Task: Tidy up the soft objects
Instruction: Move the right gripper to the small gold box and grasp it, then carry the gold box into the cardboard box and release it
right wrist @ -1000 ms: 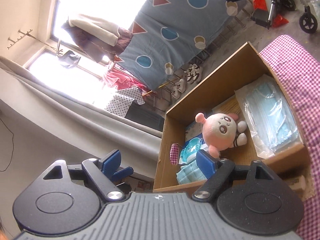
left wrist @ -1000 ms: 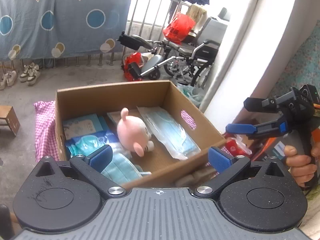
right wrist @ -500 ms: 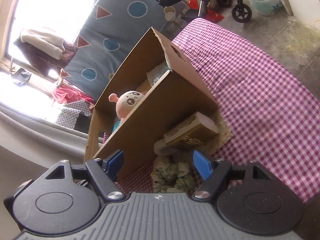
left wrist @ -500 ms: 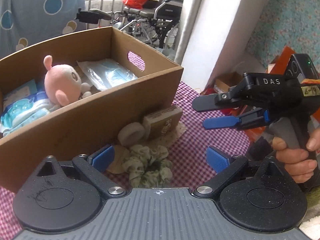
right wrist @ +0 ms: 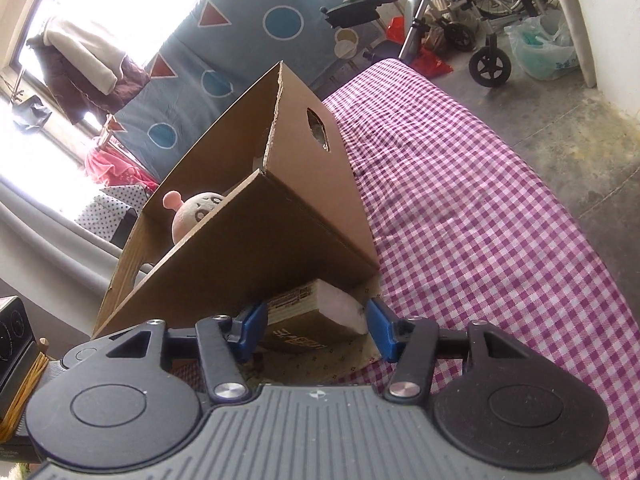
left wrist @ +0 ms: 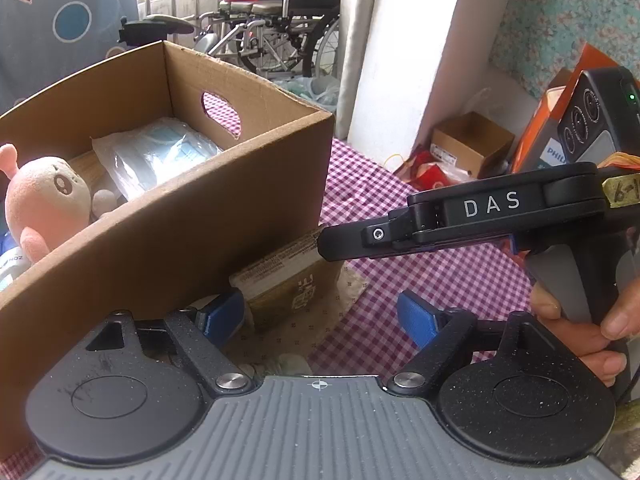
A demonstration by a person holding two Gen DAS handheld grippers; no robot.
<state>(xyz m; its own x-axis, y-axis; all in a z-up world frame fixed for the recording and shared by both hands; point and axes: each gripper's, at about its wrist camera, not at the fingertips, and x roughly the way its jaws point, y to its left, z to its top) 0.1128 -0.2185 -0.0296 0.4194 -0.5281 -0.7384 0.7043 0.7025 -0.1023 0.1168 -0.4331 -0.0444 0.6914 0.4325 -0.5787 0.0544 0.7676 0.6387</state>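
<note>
cardboard box [left wrist: 168, 216] on checked cloth [left wrist: 420, 272]

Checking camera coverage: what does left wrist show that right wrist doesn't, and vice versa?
Left wrist only: the bagged face masks inside the cardboard box, the right gripper seen from the side with the hand on its grip, and the small carton by the wall.

Right wrist only: the clothes hanging at the window, and the brown packet framed between its own closing jaws, pads not yet on it.

Both: the box, the pink plush, the brown packet, the checked cloth, the wheelchair.
</note>
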